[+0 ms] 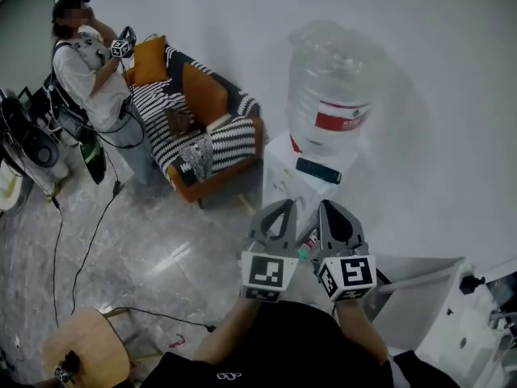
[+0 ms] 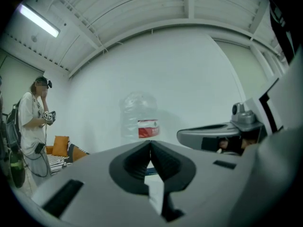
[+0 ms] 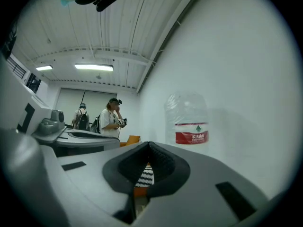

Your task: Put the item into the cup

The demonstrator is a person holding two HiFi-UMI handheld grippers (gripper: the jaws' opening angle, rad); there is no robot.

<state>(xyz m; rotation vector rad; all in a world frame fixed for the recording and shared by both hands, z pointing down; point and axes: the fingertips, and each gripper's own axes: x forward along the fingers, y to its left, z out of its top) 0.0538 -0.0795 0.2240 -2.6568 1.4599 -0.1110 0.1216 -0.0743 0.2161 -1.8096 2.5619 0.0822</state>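
Lighting is even and fairly bright, supplied by ceiling strip lights point(image 3: 93, 67). The water bottle point(image 1: 327, 87) casts a soft shadow rightward on the white wall point(image 1: 452, 95), and the floor point(image 1: 174, 257) shows a pale sheen. Both gripper views bend strongly, with black corners. The left gripper point(image 2: 150, 144) and right gripper point(image 3: 147, 144) appear soft close to the lens.

My left gripper point(image 1: 283, 208) and right gripper point(image 1: 329, 208) are matte grey plastic, each with two broad, curved jaws; black ribbed pads point(image 2: 135, 162) line the insides; flat black slots point(image 2: 64, 197) mark the shells; each carries a cube point(image 1: 269, 272) with black-and-white square markers; I wear a black top point(image 1: 283, 338) with a small white logo point(image 1: 229, 375).
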